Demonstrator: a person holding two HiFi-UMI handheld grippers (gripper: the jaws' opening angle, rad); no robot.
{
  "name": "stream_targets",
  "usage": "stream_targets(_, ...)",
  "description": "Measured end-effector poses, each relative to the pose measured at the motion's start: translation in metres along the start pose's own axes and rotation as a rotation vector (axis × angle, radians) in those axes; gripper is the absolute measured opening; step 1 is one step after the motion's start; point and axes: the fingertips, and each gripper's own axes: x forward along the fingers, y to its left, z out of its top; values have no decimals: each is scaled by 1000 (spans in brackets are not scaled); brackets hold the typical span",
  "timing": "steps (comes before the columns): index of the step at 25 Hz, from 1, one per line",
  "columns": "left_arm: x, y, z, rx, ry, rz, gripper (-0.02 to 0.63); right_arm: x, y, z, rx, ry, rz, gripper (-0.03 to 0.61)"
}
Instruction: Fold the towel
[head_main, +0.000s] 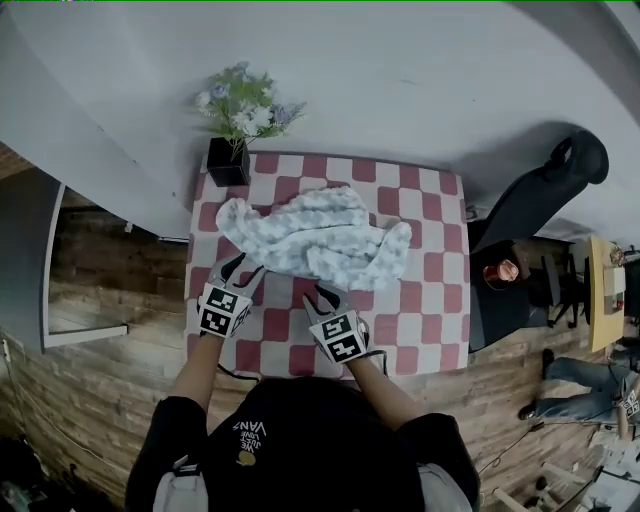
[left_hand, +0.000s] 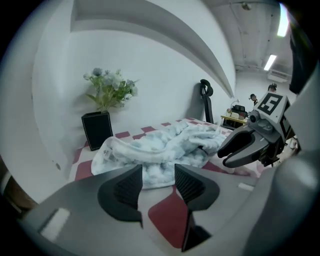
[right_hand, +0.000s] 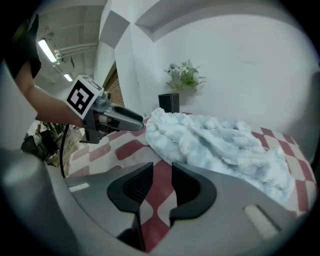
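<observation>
Near strip of the tabletop in front of the crumpled towel is wide open, same for the right side, but the black flower pot crowds the far left corner and the wall sits right behind the far edge.

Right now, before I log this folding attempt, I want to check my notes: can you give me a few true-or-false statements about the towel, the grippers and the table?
1. The towel lies crumpled, not yet folded. True.
2. The left gripper is clamped on the towel's edge. False: its jaws stand apart and grip nothing.
3. The potted flowers stand at a far corner of the checkered table. True.
4. The right gripper holds a towel corner. False: its jaws are open and empty, with the tablecloth showing between them.
</observation>
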Motion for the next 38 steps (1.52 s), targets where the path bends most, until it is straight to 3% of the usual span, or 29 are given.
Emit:
stream_targets(4, 17, 13, -9, 41, 39, -28, 180, 21, -13, 6, 17, 14, -61, 115)
stream_targets(7, 24, 16, -2, 115, 39, -26, 198, 19, -36, 15, 23, -8, -194, 133)
stream_targets(13, 38, 16, 18, 208, -18, -3, 210, -10, -65, 35, -68, -104, -446, 133)
stream_targets(19, 61, 14, 20, 239, 5, -30, 224, -3, -99, 30, -38, -60, -514, 183)
stream_targets(20, 64, 13, 20, 237, 12, -34, 224, -2, -108, 30, -32, -50, -518, 157)
stream_targets(22, 70, 13, 20, 231, 28, -35, 224, -6, -124, 36, -23, -67, -512, 41)
stream_targets(25, 76, 19, 20, 193, 44, -28, 208, -24, -147, 51, 4, -129, -475, 31)
stream_targets(29, 77, 20, 20, 95, 74, -11, 90, -56, -186, 81, 39, -227, -449, 28)
stream_targets(32, 76, 15, 25, 21, 69, -13, 67, -75, -219, 108, 15, -298, -424, 26)
stream_targets(35, 71, 8, 42, -70, 22, -10, 61, -94, -247, 148, -46, -384, -384, 26)
stream_targets(38, 61, 12, 65, -188, -68, 21, 58, -131, -261, 202, -107, -543, -363, 26)
